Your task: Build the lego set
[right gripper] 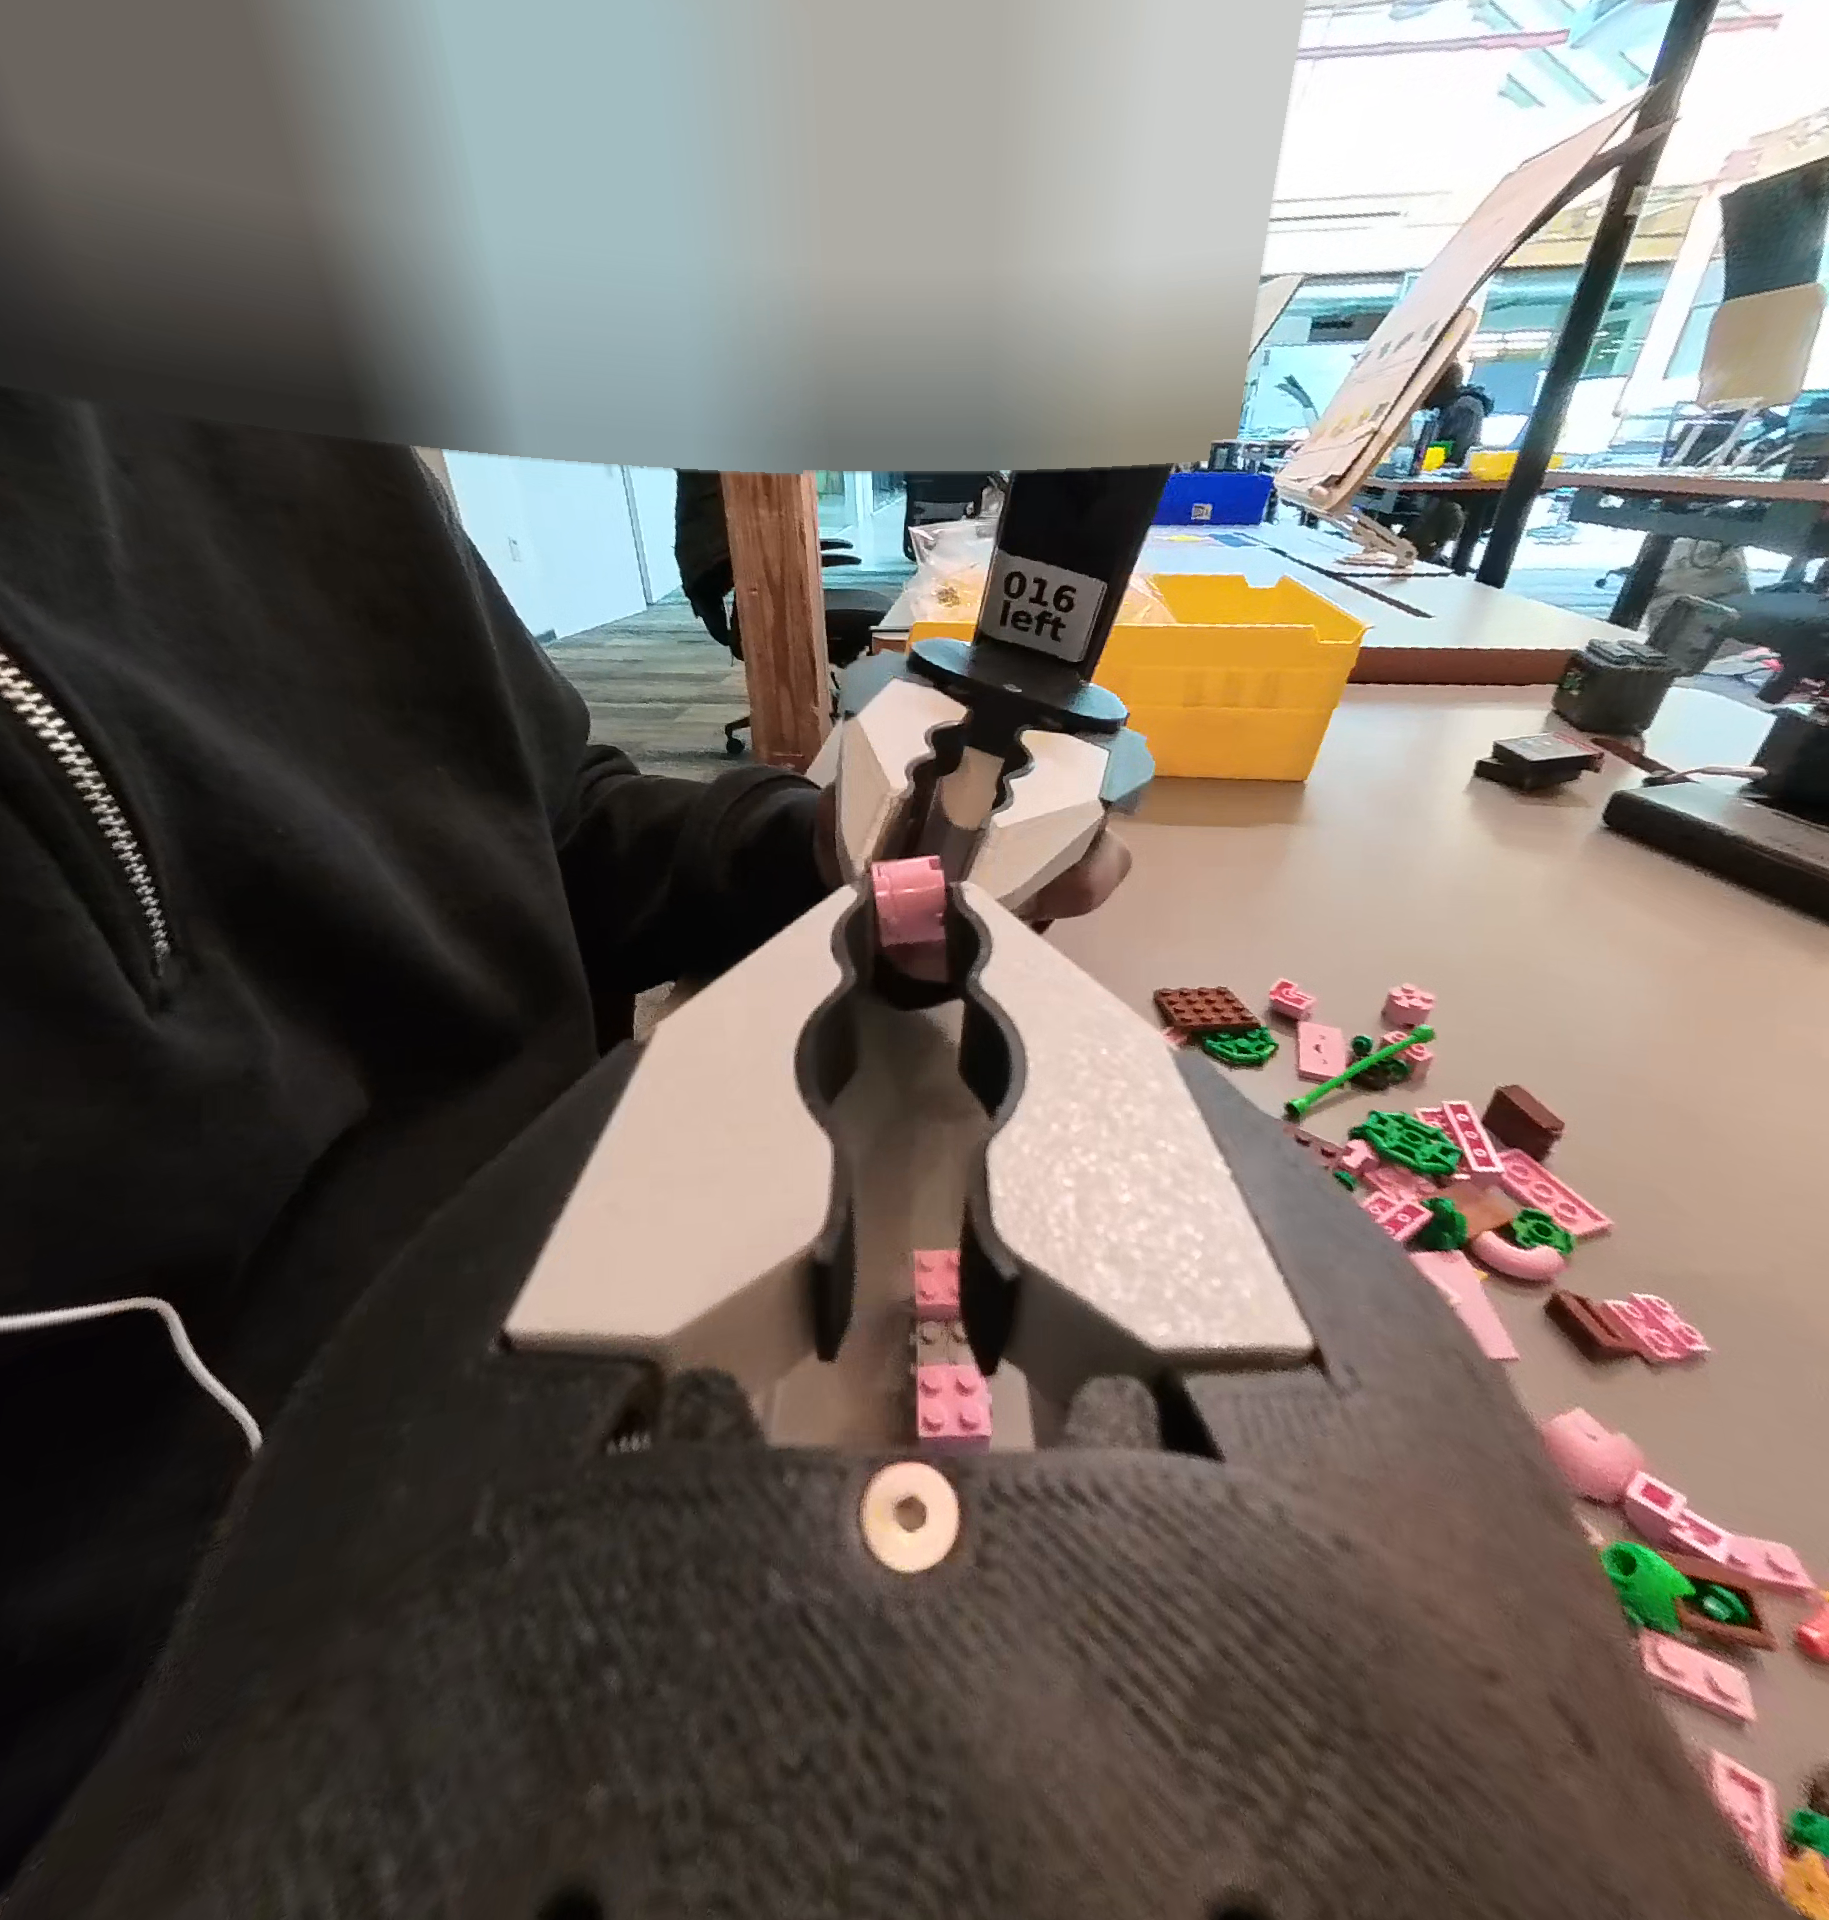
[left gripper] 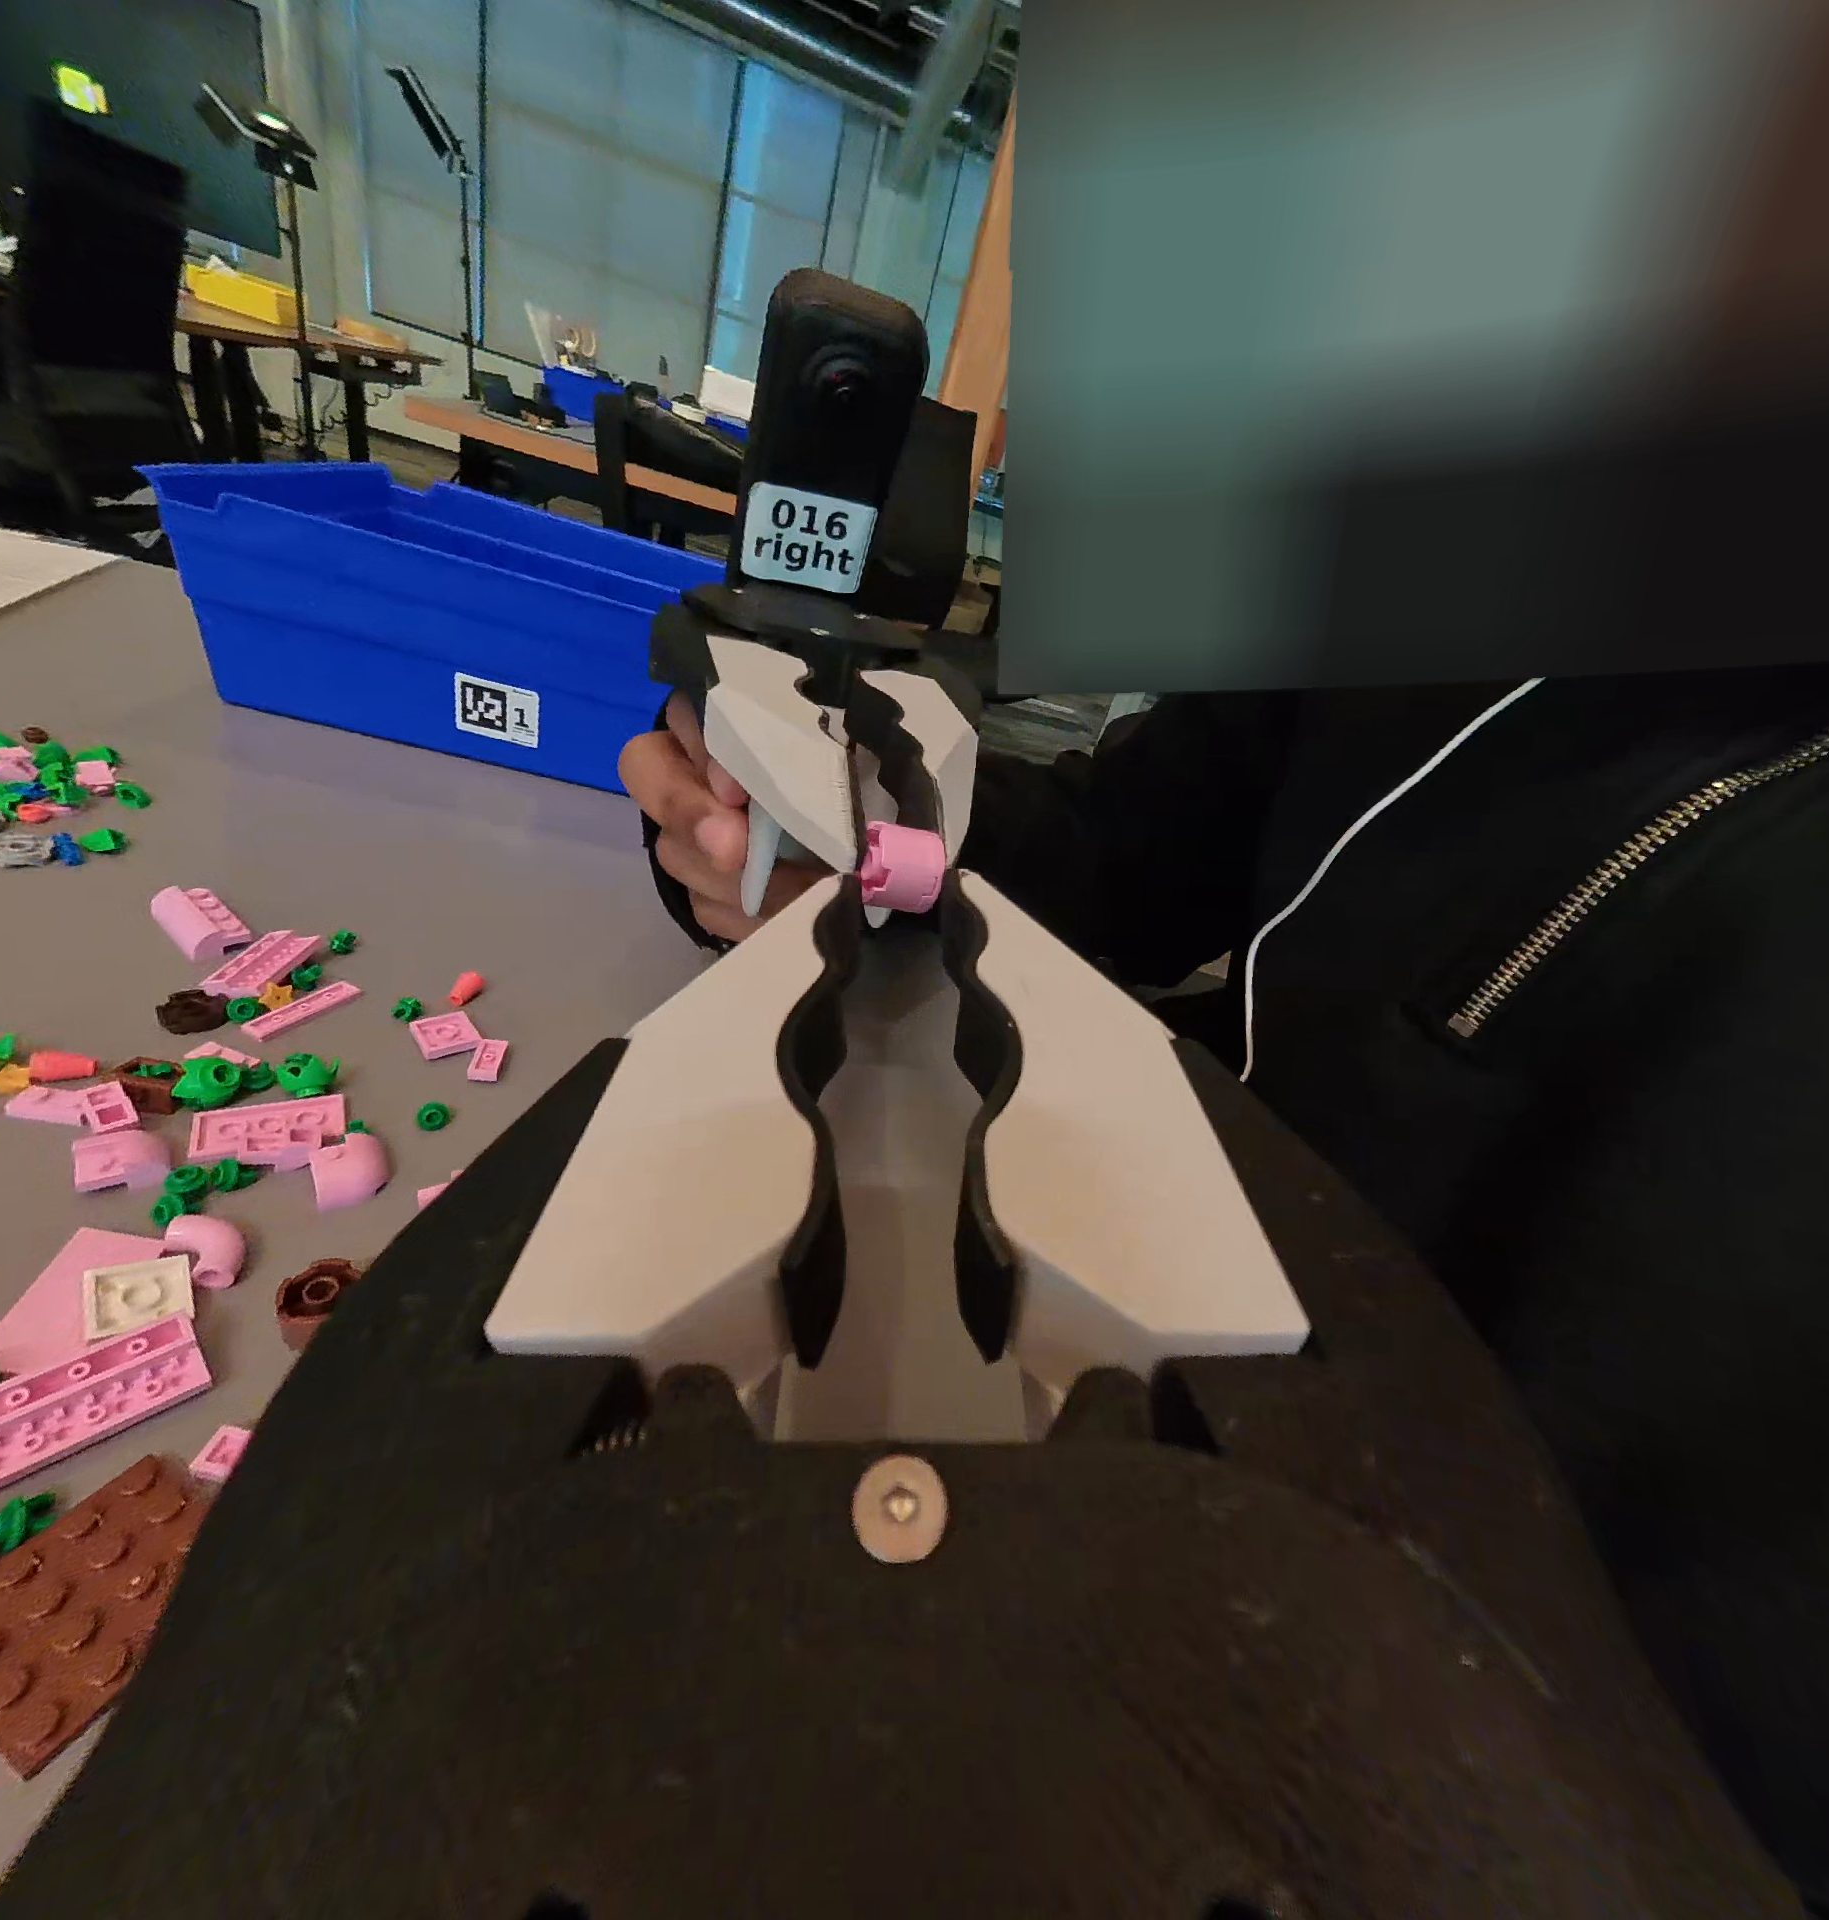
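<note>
A small pink round Lego piece (left gripper: pixel 905 868) is held up in the air between the two grippers, which point at each other tip to tip. In the left wrist view my left gripper (left gripper: pixel 897 883) has its fingertips narrowed around the piece from below, while the right gripper (left gripper: pixel 894 844) comes down from above and pinches it. In the right wrist view the piece (right gripper: pixel 905 899) sits between the tips of my right gripper (right gripper: pixel 908 902), with the left gripper (right gripper: pixel 925 871) just behind it. Both are closed to the piece's width.
Loose pink, green and brown Lego parts (left gripper: pixel 214 1039) lie on the grey table (left gripper: pixel 453 831), also to the right (right gripper: pixel 1461 1174). There is a brown plate (left gripper: pixel 68 1600), a blue bin (left gripper: pixel 370 613), a yellow bin (right gripper: pixel 1232 675) and dark devices (right gripper: pixel 1741 842). A person's black jacket (right gripper: pixel 266 831) is close behind. The tips of both grippers are at nearly the same place. From either gripper's tips it is about 20 centimeters to the brown plate (left gripper: pixel 68 1600).
</note>
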The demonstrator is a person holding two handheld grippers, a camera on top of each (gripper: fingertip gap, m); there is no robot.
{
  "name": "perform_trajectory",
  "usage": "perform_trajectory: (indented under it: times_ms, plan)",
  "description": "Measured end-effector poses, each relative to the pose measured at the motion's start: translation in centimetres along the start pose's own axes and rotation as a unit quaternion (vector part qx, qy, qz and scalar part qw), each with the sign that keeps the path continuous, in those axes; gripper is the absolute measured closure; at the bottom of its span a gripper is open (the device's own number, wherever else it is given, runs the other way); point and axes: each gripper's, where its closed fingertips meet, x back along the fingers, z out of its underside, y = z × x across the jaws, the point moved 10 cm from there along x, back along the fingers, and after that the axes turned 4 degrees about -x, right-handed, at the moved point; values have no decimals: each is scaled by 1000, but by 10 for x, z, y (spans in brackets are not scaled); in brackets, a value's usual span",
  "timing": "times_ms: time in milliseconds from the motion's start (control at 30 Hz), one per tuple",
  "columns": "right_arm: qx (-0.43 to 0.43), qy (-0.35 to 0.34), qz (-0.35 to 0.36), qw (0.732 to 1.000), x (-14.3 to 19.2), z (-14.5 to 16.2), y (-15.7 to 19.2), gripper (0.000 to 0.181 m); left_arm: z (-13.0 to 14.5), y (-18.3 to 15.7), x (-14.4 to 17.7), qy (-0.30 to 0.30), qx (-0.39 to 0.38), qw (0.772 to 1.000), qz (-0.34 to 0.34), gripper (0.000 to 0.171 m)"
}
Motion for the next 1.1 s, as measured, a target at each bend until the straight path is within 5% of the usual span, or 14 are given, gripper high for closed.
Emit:
perform_trajectory:
  times_ms: [600,1100]
  plan:
    - [-50,-8,-39,998,2,3,-5,170,3,-3,-4,32,-28,999,-16,159]
    - [-1,-8,-29,1000,2,2,-1,170,1,-4,-3,23,-30,999,-9,160]
